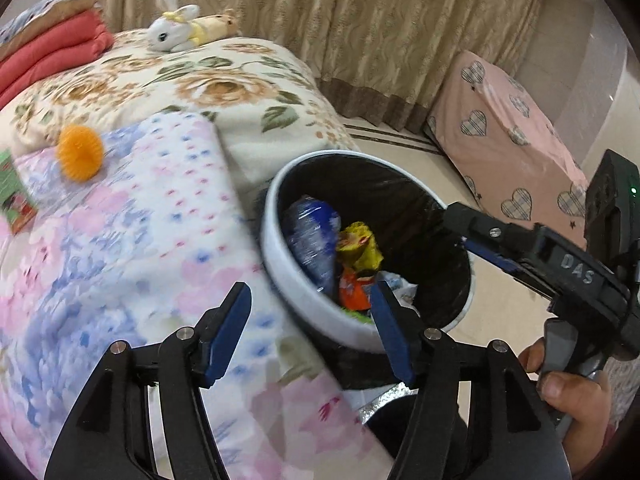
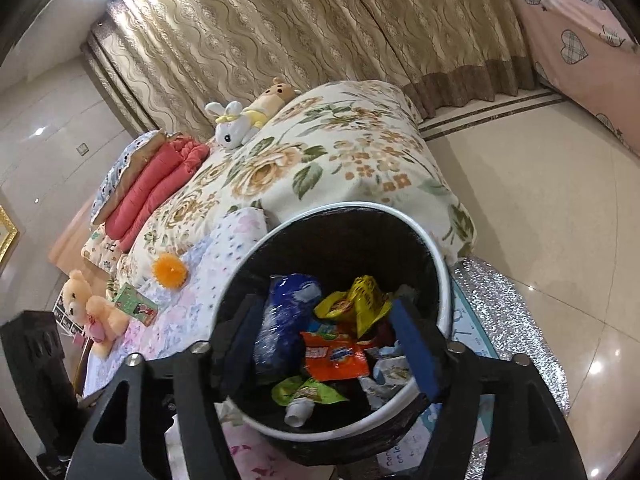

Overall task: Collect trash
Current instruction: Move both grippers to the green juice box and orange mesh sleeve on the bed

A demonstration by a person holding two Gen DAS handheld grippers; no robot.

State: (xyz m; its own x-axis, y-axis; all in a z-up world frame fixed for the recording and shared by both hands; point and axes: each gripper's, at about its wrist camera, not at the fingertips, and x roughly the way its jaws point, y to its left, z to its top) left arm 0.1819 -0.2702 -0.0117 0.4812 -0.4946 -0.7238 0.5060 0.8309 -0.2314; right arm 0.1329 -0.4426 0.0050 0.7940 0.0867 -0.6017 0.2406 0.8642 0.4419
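A white-rimmed bin (image 1: 276, 256) with a black liner stands beside the bed; it also shows in the right wrist view (image 2: 442, 280). Inside lie a blue wrapper (image 2: 280, 320), a yellow wrapper (image 2: 366, 300), an orange packet (image 2: 334, 356) and a green wrapper (image 2: 304, 394). My left gripper (image 1: 310, 332) is open and empty, over the bed edge and the bin's near rim. My right gripper (image 2: 332, 344) is open and empty, directly above the bin's mouth; it also shows in the left wrist view (image 1: 464, 228). A green and red carton (image 1: 16, 196) lies on the bed.
An orange spiky ball (image 1: 80, 152) lies on the floral quilt (image 1: 132, 240). Plush toys (image 1: 176, 28) and a red folded blanket (image 1: 52, 56) sit farther back. A teddy bear (image 2: 92, 312) sits at the bed's left. A pink covered box (image 1: 508, 148) and a glitter mat (image 2: 508, 320) are on the floor.
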